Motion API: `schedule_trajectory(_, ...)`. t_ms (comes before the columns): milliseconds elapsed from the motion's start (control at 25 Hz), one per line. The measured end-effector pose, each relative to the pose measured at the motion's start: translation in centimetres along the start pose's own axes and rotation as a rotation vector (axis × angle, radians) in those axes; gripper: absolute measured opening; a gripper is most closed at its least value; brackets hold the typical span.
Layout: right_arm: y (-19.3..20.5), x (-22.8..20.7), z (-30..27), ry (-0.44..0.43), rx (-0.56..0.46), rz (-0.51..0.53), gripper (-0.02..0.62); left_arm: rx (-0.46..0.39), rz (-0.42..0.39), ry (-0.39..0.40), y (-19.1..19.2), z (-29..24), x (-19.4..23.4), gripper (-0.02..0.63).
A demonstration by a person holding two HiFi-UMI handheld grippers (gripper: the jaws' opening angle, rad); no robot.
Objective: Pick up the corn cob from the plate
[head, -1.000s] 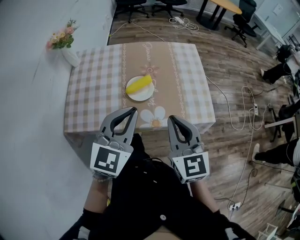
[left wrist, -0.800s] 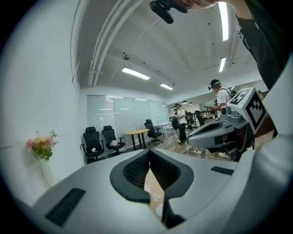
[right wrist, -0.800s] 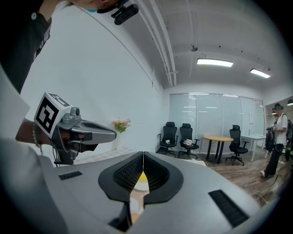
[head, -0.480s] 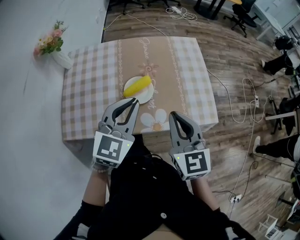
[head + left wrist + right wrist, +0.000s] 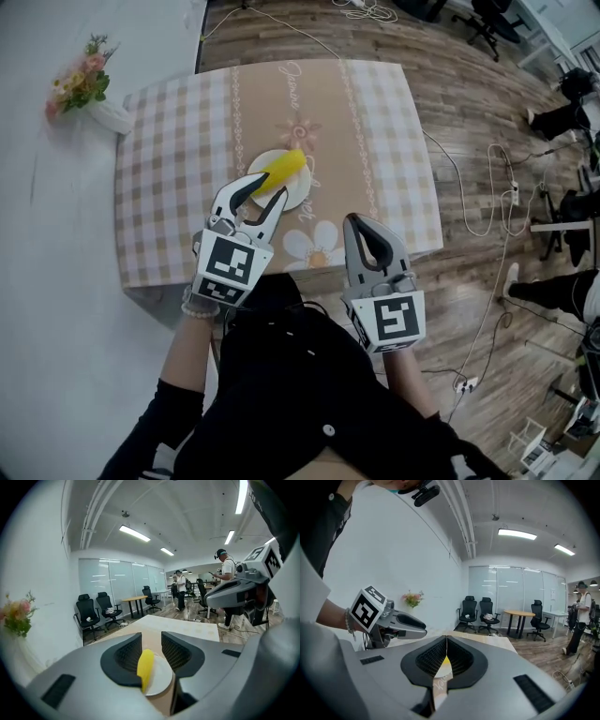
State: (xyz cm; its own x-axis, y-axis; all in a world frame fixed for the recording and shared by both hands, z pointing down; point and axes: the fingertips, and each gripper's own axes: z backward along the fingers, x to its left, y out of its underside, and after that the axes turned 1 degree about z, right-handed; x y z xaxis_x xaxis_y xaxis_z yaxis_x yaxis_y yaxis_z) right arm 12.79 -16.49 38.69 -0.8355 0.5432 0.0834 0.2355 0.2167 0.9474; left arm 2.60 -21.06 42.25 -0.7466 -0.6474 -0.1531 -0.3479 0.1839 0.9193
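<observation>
Where checked tablecloth (image 5: 169,187) bears plate (image 5: 298,193), wood floor (image 5: 469,112) surrounds.

Cursive lettering across the far end of the tablecloth (image 5: 314,67), on its beige middle strip, too small and blurred to read from the head view. Scrap of the same script in the right gripper view, loops only, not legible. Nothing else readable.

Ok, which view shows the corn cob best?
Head view: nearly the whole corn cob lies on the plate, beyond the left gripper. Left gripper view shows part of it past its opening jaws; right gripper view, only a yellow sliver.
</observation>
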Motion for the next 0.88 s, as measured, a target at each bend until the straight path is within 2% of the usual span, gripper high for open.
schedule_trajectory(160,0.3,-0.4,-1.6,0.003,0.031,-0.012,0.04,0.098,0.022,0.024,3.7,-2.6,0.8,0.168)
schedule_trajectory(240,0.6,-0.3,-2.2,-0.003,0.052,-0.012,0.04,0.143,0.007,0.044,5.1,-3.9,1.0,0.199)
schedule_trajectory(400,1.2,-0.2,-3.8,-0.008,0.056,-0.021,0.04,0.19,-0.03,0.071,6.8,-5.9,1.6,0.206)
schedule_trajectory(880,2.3,-1.3,-6.4,0.017,0.112,-0.032,0.04,0.316,-0.031,0.138,11.9,-10.8,2.4,0.235)
